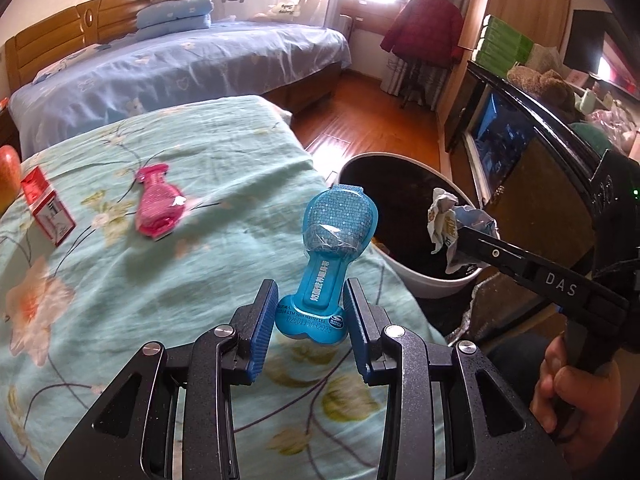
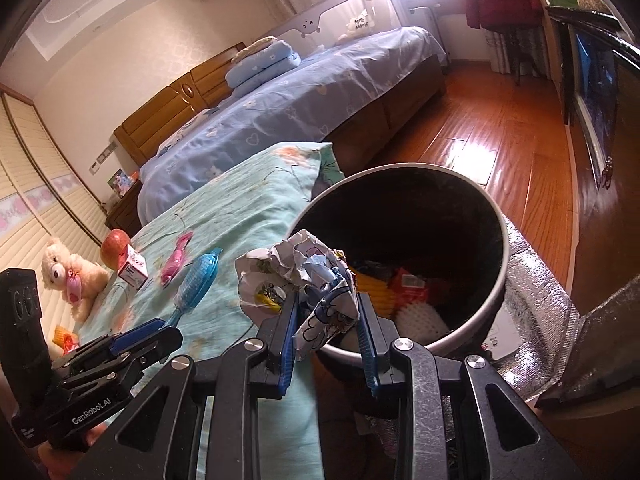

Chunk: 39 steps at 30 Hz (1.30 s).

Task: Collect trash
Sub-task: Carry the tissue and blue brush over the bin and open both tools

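Observation:
My left gripper (image 1: 310, 300) is shut on the narrow end of a blue plastic package (image 1: 334, 248) and holds it above the teal floral bedspread (image 1: 160, 280). It also shows in the right wrist view (image 2: 198, 280). My right gripper (image 2: 326, 312) is shut on a crumpled paper wrapper (image 2: 304, 276), held at the near rim of the round trash bin (image 2: 502, 280). In the left wrist view the wrapper (image 1: 452, 220) hangs over the bin (image 1: 420, 276). The bin holds several pieces of trash. A pink package (image 1: 158, 206) lies on the bedspread.
A red and white box (image 1: 46, 210) and an apple (image 2: 116, 246) sit at the bedspread's left. A teddy bear (image 2: 70, 276) lies beyond them. A blue-sheeted bed (image 1: 180, 68) stands behind. A dark cabinet (image 1: 540, 148) and wooden floor (image 2: 480, 136) are to the right.

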{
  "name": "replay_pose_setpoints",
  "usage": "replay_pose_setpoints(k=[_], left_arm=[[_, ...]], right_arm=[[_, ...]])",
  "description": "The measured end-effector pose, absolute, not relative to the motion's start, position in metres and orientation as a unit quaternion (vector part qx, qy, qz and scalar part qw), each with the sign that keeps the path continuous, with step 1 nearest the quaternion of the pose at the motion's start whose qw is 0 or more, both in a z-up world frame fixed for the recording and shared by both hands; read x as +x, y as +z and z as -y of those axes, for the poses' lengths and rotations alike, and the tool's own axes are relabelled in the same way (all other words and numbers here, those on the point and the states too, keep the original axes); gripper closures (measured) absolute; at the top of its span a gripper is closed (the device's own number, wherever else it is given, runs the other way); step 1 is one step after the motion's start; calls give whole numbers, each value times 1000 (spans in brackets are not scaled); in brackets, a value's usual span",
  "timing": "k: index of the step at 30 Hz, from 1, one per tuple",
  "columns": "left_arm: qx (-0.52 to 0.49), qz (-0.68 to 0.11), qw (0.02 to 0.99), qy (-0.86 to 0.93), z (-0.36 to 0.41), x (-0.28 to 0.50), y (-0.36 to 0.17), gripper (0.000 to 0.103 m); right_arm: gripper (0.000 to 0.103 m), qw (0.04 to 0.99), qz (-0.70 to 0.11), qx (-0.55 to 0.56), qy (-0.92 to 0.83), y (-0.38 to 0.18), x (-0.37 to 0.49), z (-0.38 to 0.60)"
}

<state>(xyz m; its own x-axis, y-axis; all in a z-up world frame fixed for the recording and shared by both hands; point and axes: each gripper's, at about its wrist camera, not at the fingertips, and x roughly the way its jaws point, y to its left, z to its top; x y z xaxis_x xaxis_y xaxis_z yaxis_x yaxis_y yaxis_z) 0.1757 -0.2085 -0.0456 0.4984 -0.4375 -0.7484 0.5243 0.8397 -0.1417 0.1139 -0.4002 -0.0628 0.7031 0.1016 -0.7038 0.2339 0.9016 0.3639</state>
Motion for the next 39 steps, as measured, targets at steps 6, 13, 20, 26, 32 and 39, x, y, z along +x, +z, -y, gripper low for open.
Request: replay_pose_setpoints(k=[6, 13, 20, 26, 32, 39], left_arm=[[58, -415, 862, -283, 222, 178, -44, 70], [63, -416, 861, -287, 234, 181, -44, 70], [67, -416, 860, -288, 242, 184, -45, 70], [69, -415, 861, -287, 249, 187, -44, 70], [76, -412, 860, -292, 261, 188, -42, 70], [83, -414, 857, -297, 273, 192, -44, 70]], right_arm=[[75, 894, -383, 229, -47, -65, 115, 412], [74, 893, -381, 233, -56, -64, 118, 423], [73, 892, -381, 235, -64, -65, 120, 431], [72, 891, -383, 234, -71, -67, 124, 436], [72, 890, -387, 228, -75, -67, 129, 443], [72, 890, -388, 225, -80, -68, 132, 448]])
